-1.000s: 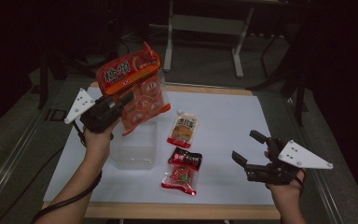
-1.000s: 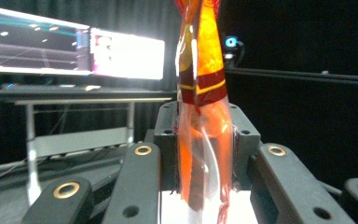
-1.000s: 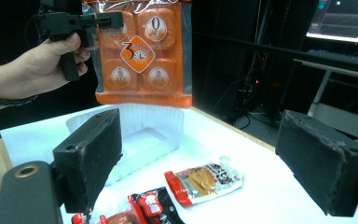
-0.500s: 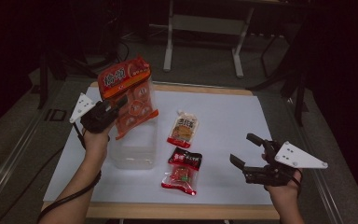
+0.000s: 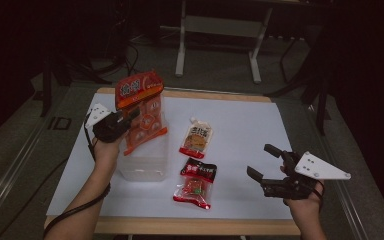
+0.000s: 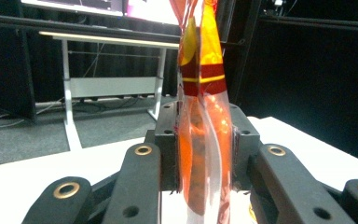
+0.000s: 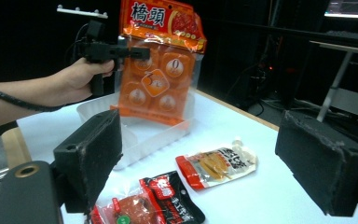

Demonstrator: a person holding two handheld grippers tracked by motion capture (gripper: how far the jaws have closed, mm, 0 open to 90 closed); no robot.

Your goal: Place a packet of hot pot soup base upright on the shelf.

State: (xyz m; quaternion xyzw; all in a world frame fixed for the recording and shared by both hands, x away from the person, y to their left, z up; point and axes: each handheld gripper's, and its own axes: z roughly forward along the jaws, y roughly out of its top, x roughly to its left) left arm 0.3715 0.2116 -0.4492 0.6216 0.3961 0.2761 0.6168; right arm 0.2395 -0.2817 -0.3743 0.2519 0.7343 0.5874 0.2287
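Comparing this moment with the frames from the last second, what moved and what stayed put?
The left tongs, shut on the orange snack bag, have come down, lowering the bag toward the clear plastic tray; its bottom edge now hangs just above the tray. The grip has not changed. The right tongs stayed open and in place near the table's front edge. The pale pouch and the red-and-black packet lie where they were.

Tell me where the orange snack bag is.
High view, left side: the orange plastic snack bag hangs upright in the left tool, just above the clear plastic tray.
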